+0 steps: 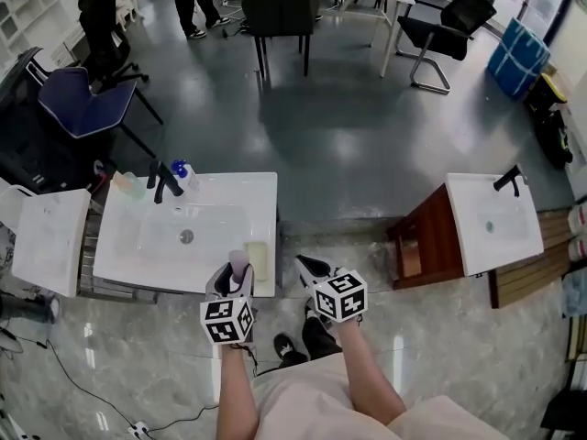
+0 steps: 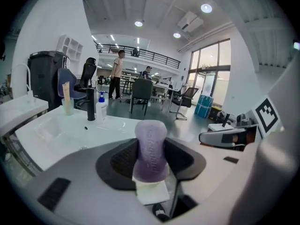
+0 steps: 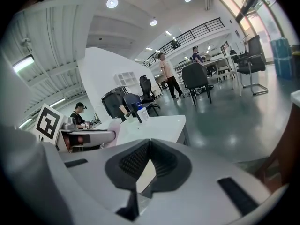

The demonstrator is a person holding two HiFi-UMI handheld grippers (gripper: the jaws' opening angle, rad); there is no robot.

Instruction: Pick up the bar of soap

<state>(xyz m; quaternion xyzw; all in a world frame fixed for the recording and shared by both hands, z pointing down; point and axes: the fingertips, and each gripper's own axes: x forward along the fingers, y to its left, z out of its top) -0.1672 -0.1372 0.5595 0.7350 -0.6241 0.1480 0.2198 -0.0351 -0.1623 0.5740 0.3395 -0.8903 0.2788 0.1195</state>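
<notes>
A lilac bar of soap (image 2: 151,146) stands upright between the dark pads of my left gripper (image 2: 151,162), which is shut on it. In the head view the soap (image 1: 238,263) is held above the front right corner of the white sink counter (image 1: 119,246), next to a pale soap dish (image 1: 258,260). My right gripper (image 1: 310,266) hangs just right of the counter's edge with its jaws together and nothing in them. The right gripper view shows its own tips (image 3: 149,146) meeting, and the left gripper with the soap (image 3: 112,124) off to the left.
The counter carries a black faucet (image 1: 165,183), a dispenser bottle (image 1: 183,172) and a cup (image 2: 67,104) at its back. A second white sink (image 1: 495,223) on a wooden stand sits to the right. Office chairs (image 1: 280,12), a table and a person stand farther off.
</notes>
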